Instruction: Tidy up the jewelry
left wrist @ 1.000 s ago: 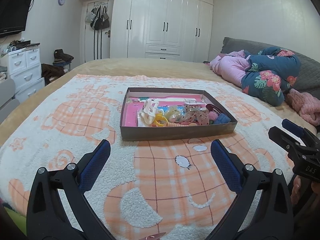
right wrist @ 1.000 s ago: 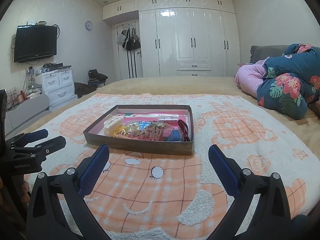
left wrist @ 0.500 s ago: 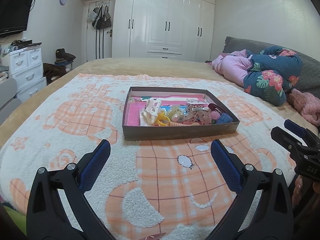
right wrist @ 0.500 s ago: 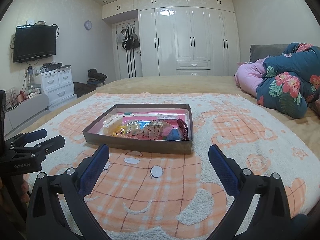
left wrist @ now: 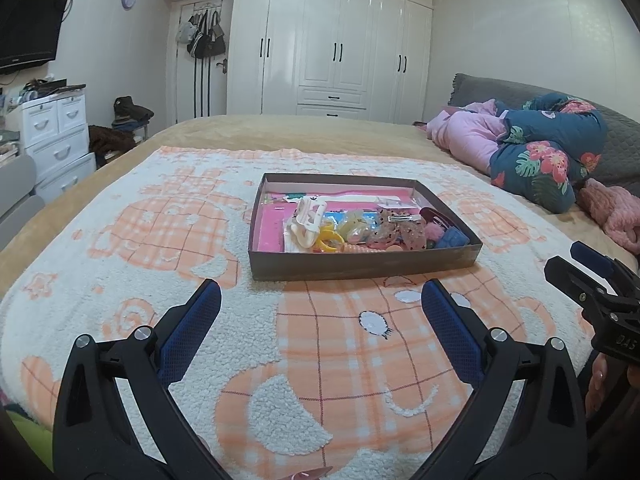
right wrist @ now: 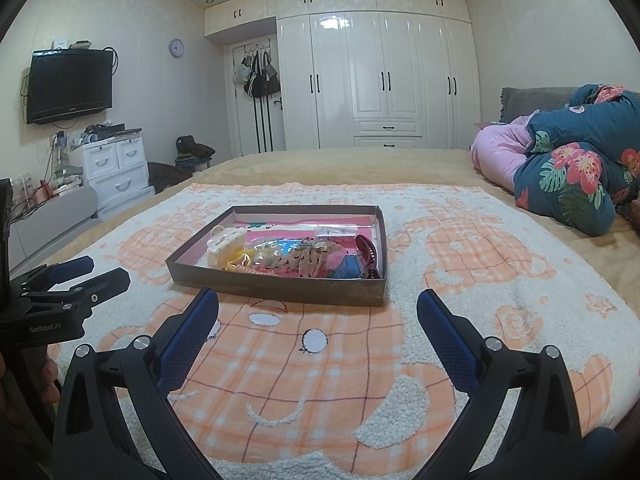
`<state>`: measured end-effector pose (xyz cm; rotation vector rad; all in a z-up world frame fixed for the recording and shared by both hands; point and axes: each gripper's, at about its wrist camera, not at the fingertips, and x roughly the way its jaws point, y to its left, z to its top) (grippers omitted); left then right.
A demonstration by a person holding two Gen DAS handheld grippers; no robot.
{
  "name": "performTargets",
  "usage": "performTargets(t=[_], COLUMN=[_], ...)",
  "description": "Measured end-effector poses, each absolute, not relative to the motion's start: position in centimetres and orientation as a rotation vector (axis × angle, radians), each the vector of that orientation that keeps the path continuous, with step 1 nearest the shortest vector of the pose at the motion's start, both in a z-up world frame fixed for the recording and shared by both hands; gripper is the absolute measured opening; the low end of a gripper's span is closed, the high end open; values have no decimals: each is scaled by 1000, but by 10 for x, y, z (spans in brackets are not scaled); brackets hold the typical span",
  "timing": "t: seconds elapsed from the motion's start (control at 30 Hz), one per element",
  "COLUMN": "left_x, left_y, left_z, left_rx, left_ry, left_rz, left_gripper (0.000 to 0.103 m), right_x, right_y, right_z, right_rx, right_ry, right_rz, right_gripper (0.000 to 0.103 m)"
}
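Note:
A shallow brown box (left wrist: 360, 266) (right wrist: 276, 286) with a pink floor sits on the fleece blanket in the middle of the bed. Inside lie several hair clips and trinkets: a cream claw clip (left wrist: 307, 220) (right wrist: 224, 240), yellow rings (left wrist: 328, 239), a speckled clip (left wrist: 394, 227), a dark red clip (right wrist: 368, 256) and a blue piece (left wrist: 452, 237). My left gripper (left wrist: 320, 312) hovers open just short of the box's near wall, nothing between its fingers. My right gripper (right wrist: 318, 312) is open too, likewise short of the box. Each gripper shows at the other view's edge.
The orange-and-white blanket (left wrist: 340, 360) covers the bed's near half. A folded floral and pink quilt (left wrist: 540, 156) lies at the right. White drawers (right wrist: 116, 164) and a wall television (right wrist: 70, 84) stand at the left, wardrobes (right wrist: 384, 80) at the back.
Both grippers have edged slightly closer to the box and the views have shifted a little. Both stay open and hold nothing.

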<state>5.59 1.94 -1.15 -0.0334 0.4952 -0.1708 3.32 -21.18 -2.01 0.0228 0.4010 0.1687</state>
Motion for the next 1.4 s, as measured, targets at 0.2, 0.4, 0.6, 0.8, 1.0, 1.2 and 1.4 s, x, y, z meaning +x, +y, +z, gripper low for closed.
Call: performTargets(t=[0.2, 0.4, 0.6, 0.8, 1.0, 1.2, 1.4], left_x=[57, 57, 57, 57, 58, 57, 60], left_y=[19, 19, 20, 19, 20, 20, 25], left_z=[-11, -11, -11, -11, -11, -10, -11], left_rx=[-32, -32, -31, -31, -29, -29, -31], left_ry=[498, 498, 497, 497, 498, 497, 504], left_rz=[-164, -165, -164, -164, -161, -162, -157], left_gripper=[92, 92, 92, 92, 92, 92, 92], right_x=[33, 33, 33, 33, 33, 33, 33], right_y=[-212, -212, -212, -212, -212, -212, -212], right_z=[-20, -20, -20, -20, -20, -20, -20], right_rx=[23, 25, 25, 25, 25, 26, 26], right_ry=[399, 401, 401, 399, 399, 400, 399], right_rz=[169, 168, 168, 169, 169, 169, 170], right_gripper=[97, 97, 97, 97, 97, 97, 97])
